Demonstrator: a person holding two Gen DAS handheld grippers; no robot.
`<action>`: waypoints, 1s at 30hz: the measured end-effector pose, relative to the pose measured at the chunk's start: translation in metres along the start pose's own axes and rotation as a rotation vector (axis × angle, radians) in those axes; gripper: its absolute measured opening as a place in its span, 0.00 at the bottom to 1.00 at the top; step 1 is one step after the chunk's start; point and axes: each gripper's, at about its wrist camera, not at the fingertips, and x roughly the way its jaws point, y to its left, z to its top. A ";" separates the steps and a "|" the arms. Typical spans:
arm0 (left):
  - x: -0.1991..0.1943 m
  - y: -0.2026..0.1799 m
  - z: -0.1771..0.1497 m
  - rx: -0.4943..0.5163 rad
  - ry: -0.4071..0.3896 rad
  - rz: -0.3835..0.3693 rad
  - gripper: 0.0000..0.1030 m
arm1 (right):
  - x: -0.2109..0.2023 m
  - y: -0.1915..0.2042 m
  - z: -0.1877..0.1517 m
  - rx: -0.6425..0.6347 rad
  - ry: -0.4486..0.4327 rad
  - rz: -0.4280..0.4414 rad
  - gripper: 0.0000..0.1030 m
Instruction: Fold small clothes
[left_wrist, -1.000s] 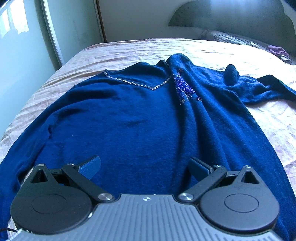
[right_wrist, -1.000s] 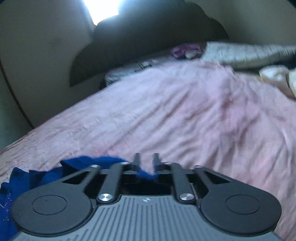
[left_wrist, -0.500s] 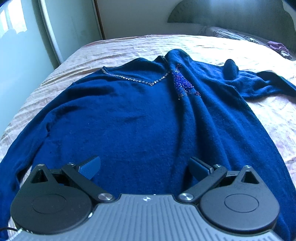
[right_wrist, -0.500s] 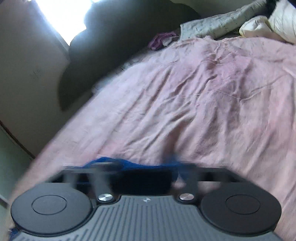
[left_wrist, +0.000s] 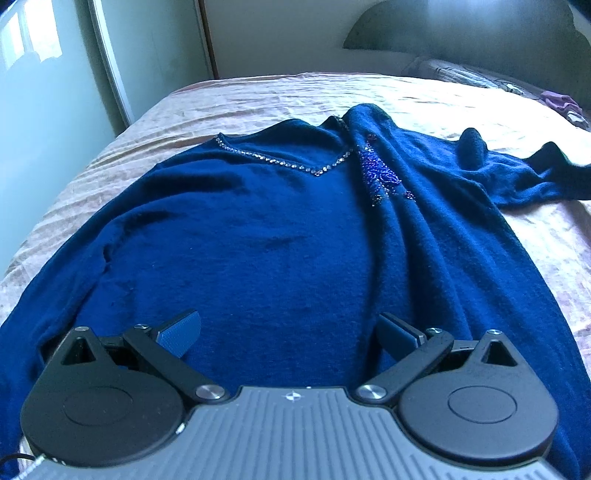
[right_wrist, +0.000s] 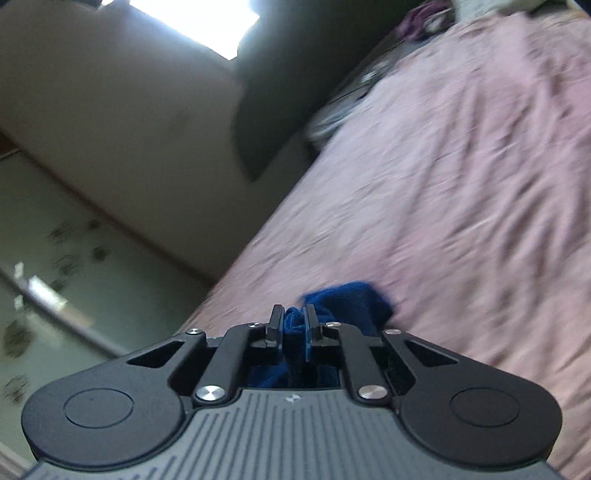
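Left wrist view has one deep-blue knitted V-neck sweater with beaded trim (left_wrist: 280, 236) spread face up across the pink crinkled bed (left_wrist: 258, 92), hem at the near edge; no fold made yet, I'd say; left tool (left_wrist: 290, 330) hangs spread wide over the hem, gripping nothing; right tool (right_wrist: 291, 323) is pinched narrow on blue knit, probably a sleeve end; two tools, one garment, every fold left.

Dark-blue sweater (left_wrist: 280, 236), pink bedspread (left_wrist: 258, 92)
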 end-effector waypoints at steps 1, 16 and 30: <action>0.000 0.000 0.000 -0.003 0.000 0.000 0.99 | 0.003 0.007 -0.003 -0.001 0.016 0.028 0.10; -0.001 0.021 0.000 -0.035 -0.018 0.059 0.99 | 0.083 0.068 -0.062 0.105 0.318 0.317 0.10; 0.003 0.048 -0.004 -0.087 -0.007 0.092 0.99 | 0.140 0.150 -0.115 0.068 0.504 0.437 0.10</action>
